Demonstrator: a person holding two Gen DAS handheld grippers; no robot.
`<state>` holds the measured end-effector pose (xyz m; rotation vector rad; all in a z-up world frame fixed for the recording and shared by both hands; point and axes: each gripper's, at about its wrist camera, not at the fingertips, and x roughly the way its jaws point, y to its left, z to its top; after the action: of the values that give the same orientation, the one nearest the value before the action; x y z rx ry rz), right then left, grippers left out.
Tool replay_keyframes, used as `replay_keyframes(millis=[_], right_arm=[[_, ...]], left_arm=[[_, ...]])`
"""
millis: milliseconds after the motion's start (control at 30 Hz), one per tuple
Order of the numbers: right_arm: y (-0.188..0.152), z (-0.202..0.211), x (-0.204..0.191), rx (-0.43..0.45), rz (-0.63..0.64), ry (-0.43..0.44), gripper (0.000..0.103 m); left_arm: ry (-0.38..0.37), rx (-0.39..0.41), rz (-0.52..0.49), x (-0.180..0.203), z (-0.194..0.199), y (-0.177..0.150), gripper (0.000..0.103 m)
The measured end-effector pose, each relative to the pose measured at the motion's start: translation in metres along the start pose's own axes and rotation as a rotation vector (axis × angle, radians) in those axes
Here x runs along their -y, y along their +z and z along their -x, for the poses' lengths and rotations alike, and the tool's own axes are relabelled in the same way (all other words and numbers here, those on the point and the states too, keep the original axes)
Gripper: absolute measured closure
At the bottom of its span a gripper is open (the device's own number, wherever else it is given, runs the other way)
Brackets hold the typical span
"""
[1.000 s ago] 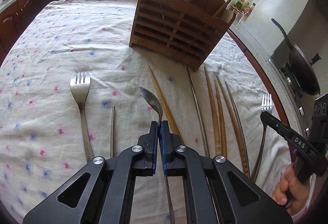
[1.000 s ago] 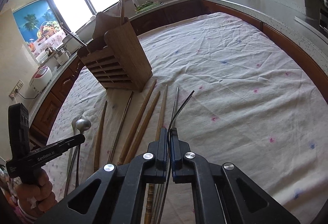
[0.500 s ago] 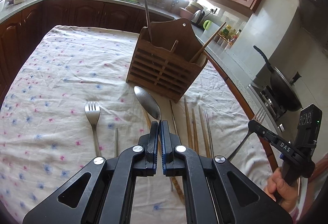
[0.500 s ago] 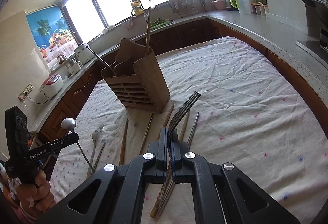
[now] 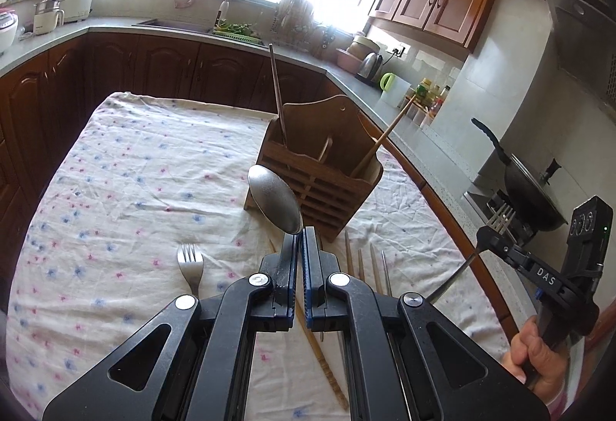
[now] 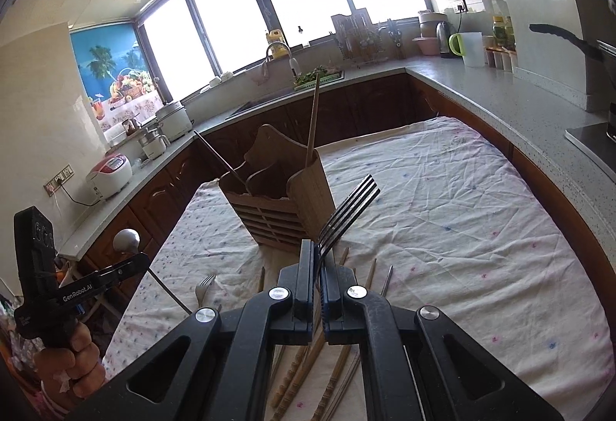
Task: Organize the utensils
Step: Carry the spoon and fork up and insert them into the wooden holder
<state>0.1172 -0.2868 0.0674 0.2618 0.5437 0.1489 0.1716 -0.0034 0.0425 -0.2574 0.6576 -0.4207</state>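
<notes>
My left gripper (image 5: 299,242) is shut on a steel spoon (image 5: 275,199), held in the air with its bowl up, short of the wooden utensil holder (image 5: 319,178). My right gripper (image 6: 317,253) is shut on a steel fork (image 6: 348,209), tines up, lifted in front of the holder (image 6: 277,201). The right gripper with its fork also shows in the left wrist view (image 5: 500,224). The left gripper with its spoon shows in the right wrist view (image 6: 125,242). The holder contains a metal chopstick and a wooden chopstick (image 5: 381,140).
A second fork (image 5: 190,265) and several wooden and metal chopsticks (image 5: 369,267) lie on the flowered tablecloth (image 5: 134,190) below the grippers. A kitchen counter (image 6: 500,94) wraps around, with a wok (image 5: 531,197) on the stove at right.
Both grippers have risen from the cloth, carrying the spoon and the fork up, and both views have tilted upward toward the holder.
</notes>
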Motion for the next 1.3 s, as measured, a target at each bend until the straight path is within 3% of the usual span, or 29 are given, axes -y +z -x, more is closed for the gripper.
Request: replay_keyframes(millis=[767, 1067, 1300], right_arm=[[0.073, -0.031, -0.03, 0.143, 0.052, 0.035, 0.101], [0.106, -0.066, -0.043, 0.19, 0.105, 0.012, 0.101], [0.101, -0.112, -0.045, 0.137, 0.134, -0.006, 0.101]], left_arm=[[0.041, 0.202, -0.027, -0.003, -0.003, 0.09, 0.101], [0.093, 0.289, -0.037, -0.001, -0.035, 0.136, 0.101], [0.143, 0.263, -0.077, 0.002, -0.08, 0.138, 0.101]])
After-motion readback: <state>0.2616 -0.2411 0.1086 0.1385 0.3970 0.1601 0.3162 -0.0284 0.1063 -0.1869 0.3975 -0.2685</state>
